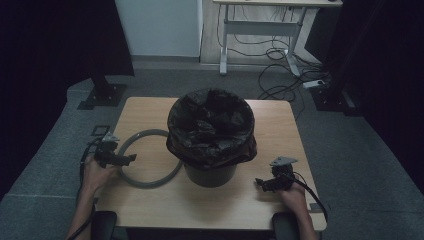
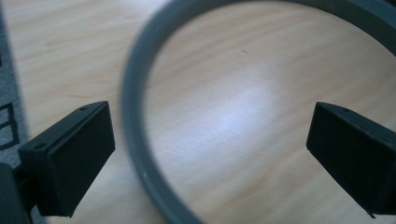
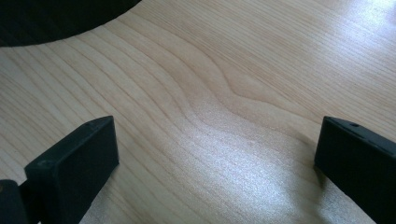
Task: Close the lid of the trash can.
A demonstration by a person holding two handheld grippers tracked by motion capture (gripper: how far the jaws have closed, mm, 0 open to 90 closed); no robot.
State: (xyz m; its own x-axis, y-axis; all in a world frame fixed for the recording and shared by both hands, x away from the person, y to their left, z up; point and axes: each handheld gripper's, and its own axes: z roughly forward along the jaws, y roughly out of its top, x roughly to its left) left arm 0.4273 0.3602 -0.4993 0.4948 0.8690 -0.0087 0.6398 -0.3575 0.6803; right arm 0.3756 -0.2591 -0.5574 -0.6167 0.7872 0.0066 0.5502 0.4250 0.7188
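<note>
A grey ring [image 1: 149, 159] lies flat on the wooden table [image 1: 260, 200], in its left half near the left edge, its right side touching or tucked against the bin [image 1: 210, 172]. It is a smooth, matte hoop, plastic by the look of it, round and evenly thick, with no writing on it that can be read. The left gripper [image 1: 131, 158] hangs over the ring's left arc; in the left gripper view its black jaws stand wide apart, one on either side of the ring's [image 2: 135, 140] band, holding nothing.

The dark round bin stands mid-table, lined with a crinkled, glossy black bag [image 1: 211, 127] folded over its rim.

The right gripper [image 1: 259, 182] sits near the table's front right corner, its jaws wide apart over bare, pale wood grain [image 3: 219, 116].
</note>
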